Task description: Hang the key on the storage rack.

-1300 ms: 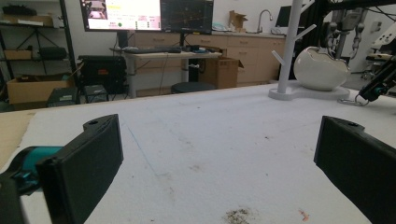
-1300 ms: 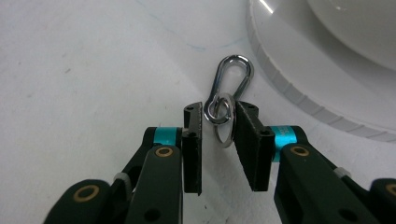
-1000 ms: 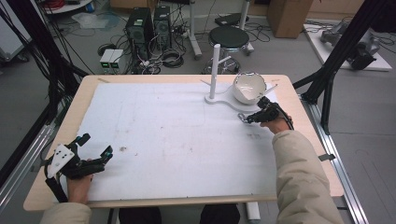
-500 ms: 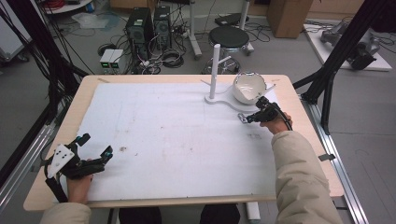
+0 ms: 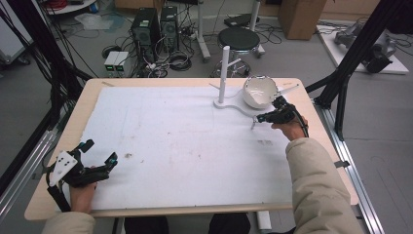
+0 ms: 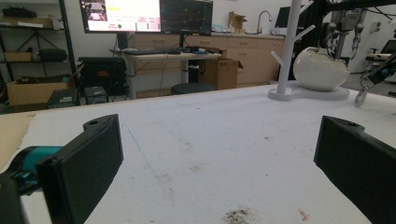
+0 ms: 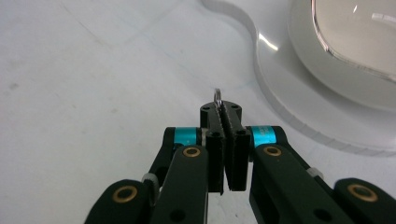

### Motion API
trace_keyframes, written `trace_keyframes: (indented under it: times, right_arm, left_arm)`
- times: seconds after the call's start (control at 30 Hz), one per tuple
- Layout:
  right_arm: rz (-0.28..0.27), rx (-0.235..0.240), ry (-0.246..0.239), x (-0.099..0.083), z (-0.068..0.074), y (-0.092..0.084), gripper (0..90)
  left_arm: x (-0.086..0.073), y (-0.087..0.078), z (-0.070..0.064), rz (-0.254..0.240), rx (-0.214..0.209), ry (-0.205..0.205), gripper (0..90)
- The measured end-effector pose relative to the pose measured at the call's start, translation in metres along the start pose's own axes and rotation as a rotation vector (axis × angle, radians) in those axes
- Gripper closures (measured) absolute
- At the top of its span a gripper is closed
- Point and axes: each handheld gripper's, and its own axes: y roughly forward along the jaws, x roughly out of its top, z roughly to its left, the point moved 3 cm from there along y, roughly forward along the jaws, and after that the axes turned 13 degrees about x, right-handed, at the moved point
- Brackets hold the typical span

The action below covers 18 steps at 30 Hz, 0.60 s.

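Since the earlier high view the right gripper [image 5: 256, 119] has lifted slightly off the counter [image 5: 160, 146] beside the white stand's base, and its jaws have just finished closing on a small metal ring; the left gripper [image 5: 100, 153] has kept its place near the counter's front left corner.

High view: there are two grippers, one per hand. One white stand [image 5: 224, 73] with a single upright post and short pegs sits at the far right of the counter, and one white bowl [image 5: 259, 91] rests on the stand's flat base. The right gripper hovers just in front of that base, with a small ring [image 5: 253, 125] hanging from its tip, near the counter surface. The left gripper's jaws stand wide apart with nothing between them.

Left gripper view: its two black jaws rise at either edge, well apart, with bare stained counter [image 6: 210, 154] between. Far off stand the post [image 6: 288, 46] and the bowl [image 6: 320, 69], and at the right edge the ring [image 6: 361, 95] dangles from the other gripper.

Right gripper view: the right gripper [image 7: 223, 112] has its two pads pressed flat together, and one thin metal ring [image 7: 217, 96] pokes out above them, pinched at their tip. The curved edge of the stand's base [image 7: 280, 102] lies just beyond, with the bowl [image 7: 355, 42] on it at the upper right.
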Motion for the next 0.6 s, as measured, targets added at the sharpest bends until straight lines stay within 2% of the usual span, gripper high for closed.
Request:
trace_keyframes:
  times: [0.2,0.23,0.27,0.37,0.43,0.47,0.5,0.57,0.6]
  right_arm:
    - [-0.061,0.036,-0.012,0.015,0.012,-0.011,89.0]
    - [-0.073,0.038,-0.022,0.019,0.014,-0.013,88.9]
    - [-0.113,0.061,-0.047,0.031,0.02,-0.019,88.9]
    - [-0.158,0.084,-0.057,0.046,0.026,-0.026,88.9]
    - [-0.167,0.092,-0.076,0.057,0.03,-0.03,88.9]
    - [-0.167,0.092,-0.076,0.057,0.03,-0.03,88.9]
    - [-0.189,0.105,-0.087,0.068,0.035,-0.033,88.9]
    - [-0.193,0.106,-0.09,0.072,0.036,-0.034,88.9]
    - [-0.211,0.128,-0.094,0.082,0.039,-0.036,88.9]
  left_arm:
    - [0.0,0.0,0.0,0.001,0.001,-0.002,1.7]
    - [0.0,0.0,0.0,0.0,0.0,-0.001,1.7]
    - [0.0,0.0,0.0,-0.003,-0.001,-0.001,1.7]
    - [0.0,0.0,0.0,0.002,0.0,-0.004,1.7]
    - [0.0,0.0,0.0,0.002,-0.001,-0.001,1.7]
    - [0.0,0.0,0.0,0.002,-0.001,-0.001,1.7]
    - [0.0,0.0,0.0,0.002,-0.002,0.0,1.7]
    - [0.0,0.0,0.0,0.003,-0.002,0.0,1.7]
    - [0.0,0.0,0.0,0.003,-0.003,0.0,1.7]
